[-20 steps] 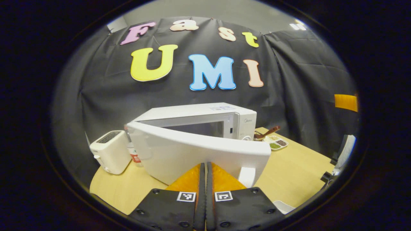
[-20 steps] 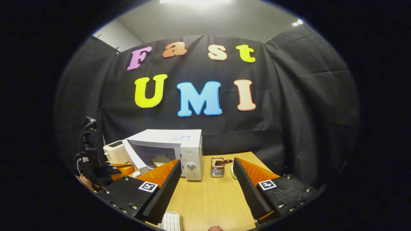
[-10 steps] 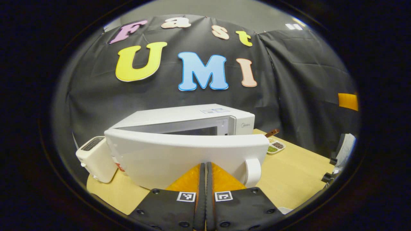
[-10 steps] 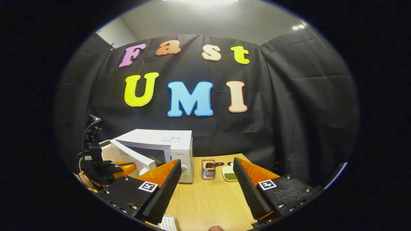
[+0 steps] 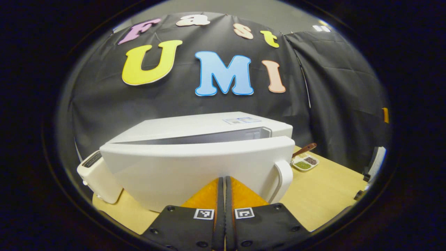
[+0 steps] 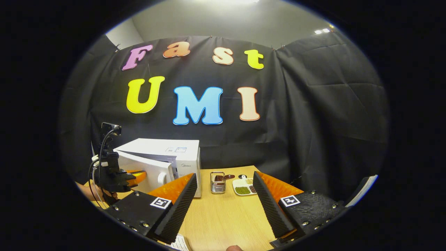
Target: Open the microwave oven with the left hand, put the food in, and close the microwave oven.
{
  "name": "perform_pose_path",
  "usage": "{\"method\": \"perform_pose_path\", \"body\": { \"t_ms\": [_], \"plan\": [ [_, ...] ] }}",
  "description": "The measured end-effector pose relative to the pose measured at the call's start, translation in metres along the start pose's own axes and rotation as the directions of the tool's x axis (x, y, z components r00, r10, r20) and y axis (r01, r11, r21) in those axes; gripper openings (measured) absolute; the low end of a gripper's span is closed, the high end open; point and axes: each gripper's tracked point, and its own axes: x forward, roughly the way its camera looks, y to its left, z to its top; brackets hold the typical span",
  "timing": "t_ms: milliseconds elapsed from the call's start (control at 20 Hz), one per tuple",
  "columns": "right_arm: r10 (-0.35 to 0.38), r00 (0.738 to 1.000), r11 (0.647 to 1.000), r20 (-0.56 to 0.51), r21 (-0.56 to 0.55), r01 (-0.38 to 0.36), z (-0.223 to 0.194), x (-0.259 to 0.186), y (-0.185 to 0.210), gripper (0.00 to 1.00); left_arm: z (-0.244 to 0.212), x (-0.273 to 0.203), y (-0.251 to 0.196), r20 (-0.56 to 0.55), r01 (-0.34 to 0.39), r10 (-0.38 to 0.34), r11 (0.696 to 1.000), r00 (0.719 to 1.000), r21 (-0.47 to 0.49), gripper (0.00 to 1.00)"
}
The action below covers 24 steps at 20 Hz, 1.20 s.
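Light reads even and fairly bright on my feeds, coming from overhead. In the right gripper view I see a ceiling lamp (image 6: 226, 1) blown out to white at the top, and a smaller ceiling light (image 6: 321, 31) up right. The microwave (image 5: 209, 130) door (image 5: 195, 167) is clean white, no hard glare, shaded along its underside. The counter (image 6: 226, 216) takes only soft, faint shadows. The cloth wall (image 6: 313, 115) stays dark, folds still legible. Strong fisheye bend: the door's top edge bows, and straight lines curve towards the rim, where the picture dims and softens. My near tongs (image 5: 223, 188) look slightly soft; the middle distance is sharp.
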Motion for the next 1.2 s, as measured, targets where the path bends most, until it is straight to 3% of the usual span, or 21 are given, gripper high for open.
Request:
{"method": "perform_pose_path", "body": {
  "t_ms": [350, 500, 550, 700, 850, 1000, 1200],
  "plan": [
    [-0.025, 1.000, 1.000, -0.002, -0.016, 0.025, -0.003, -0.001, -0.003, 0.98, 0.002, 0.028, 0.018, -0.016, -0.062, 0.061, 0.996, 0.998, -0.063, 0.07],
    [-0.004, 1.000, 1.000, 0.003, -0.029, 0.004, -0.002, 0.001, 0.003, 0.98, 0.005, 0.033, 0.020, -0.010, -0.106, 0.105, 0.994, 0.994, -0.034, 0.07],
    [0.006, 1.000, 1.000, 0.007, -0.026, -0.006, 0.000, 0.000, 0.005, 0.98, -0.005, 0.041, 0.024, -0.068, -0.137, 0.136, 0.990, 0.988, -0.012, 0.07],
    [0.040, 0.999, 0.999, 0.017, -0.011, -0.040, 0.005, -0.004, 0.014, 0.98, -0.010, 0.034, 0.024, -0.103, -0.186, 0.182, 0.982, 0.978, -0.025, 0.07],
    [0.081, 0.996, 0.997, 0.047, -0.005, -0.081, 0.011, -0.011, 0.017, 0.98, 0.020, 0.007, 0.008, -0.026, -0.158, 0.157, 0.985, 0.987, -0.067, 0.07],
    [0.133, 0.990, 0.991, 0.047, -0.012, -0.132, 0.014, -0.015, 0.015, 0.98, 0.053, -0.042, 0.005, 0.064, -0.203, 0.206, 0.978, 0.976, -0.048, 0.11],
    [0.187, 0.980, 0.982, 0.070, 0.021, -0.189, 0.022, -0.021, 0.006, 0.98, 0.081, -0.101, -0.014, 0.137, -0.214, 0.214, 0.977, 0.967, -0.016, 0.07]
  ]
}}
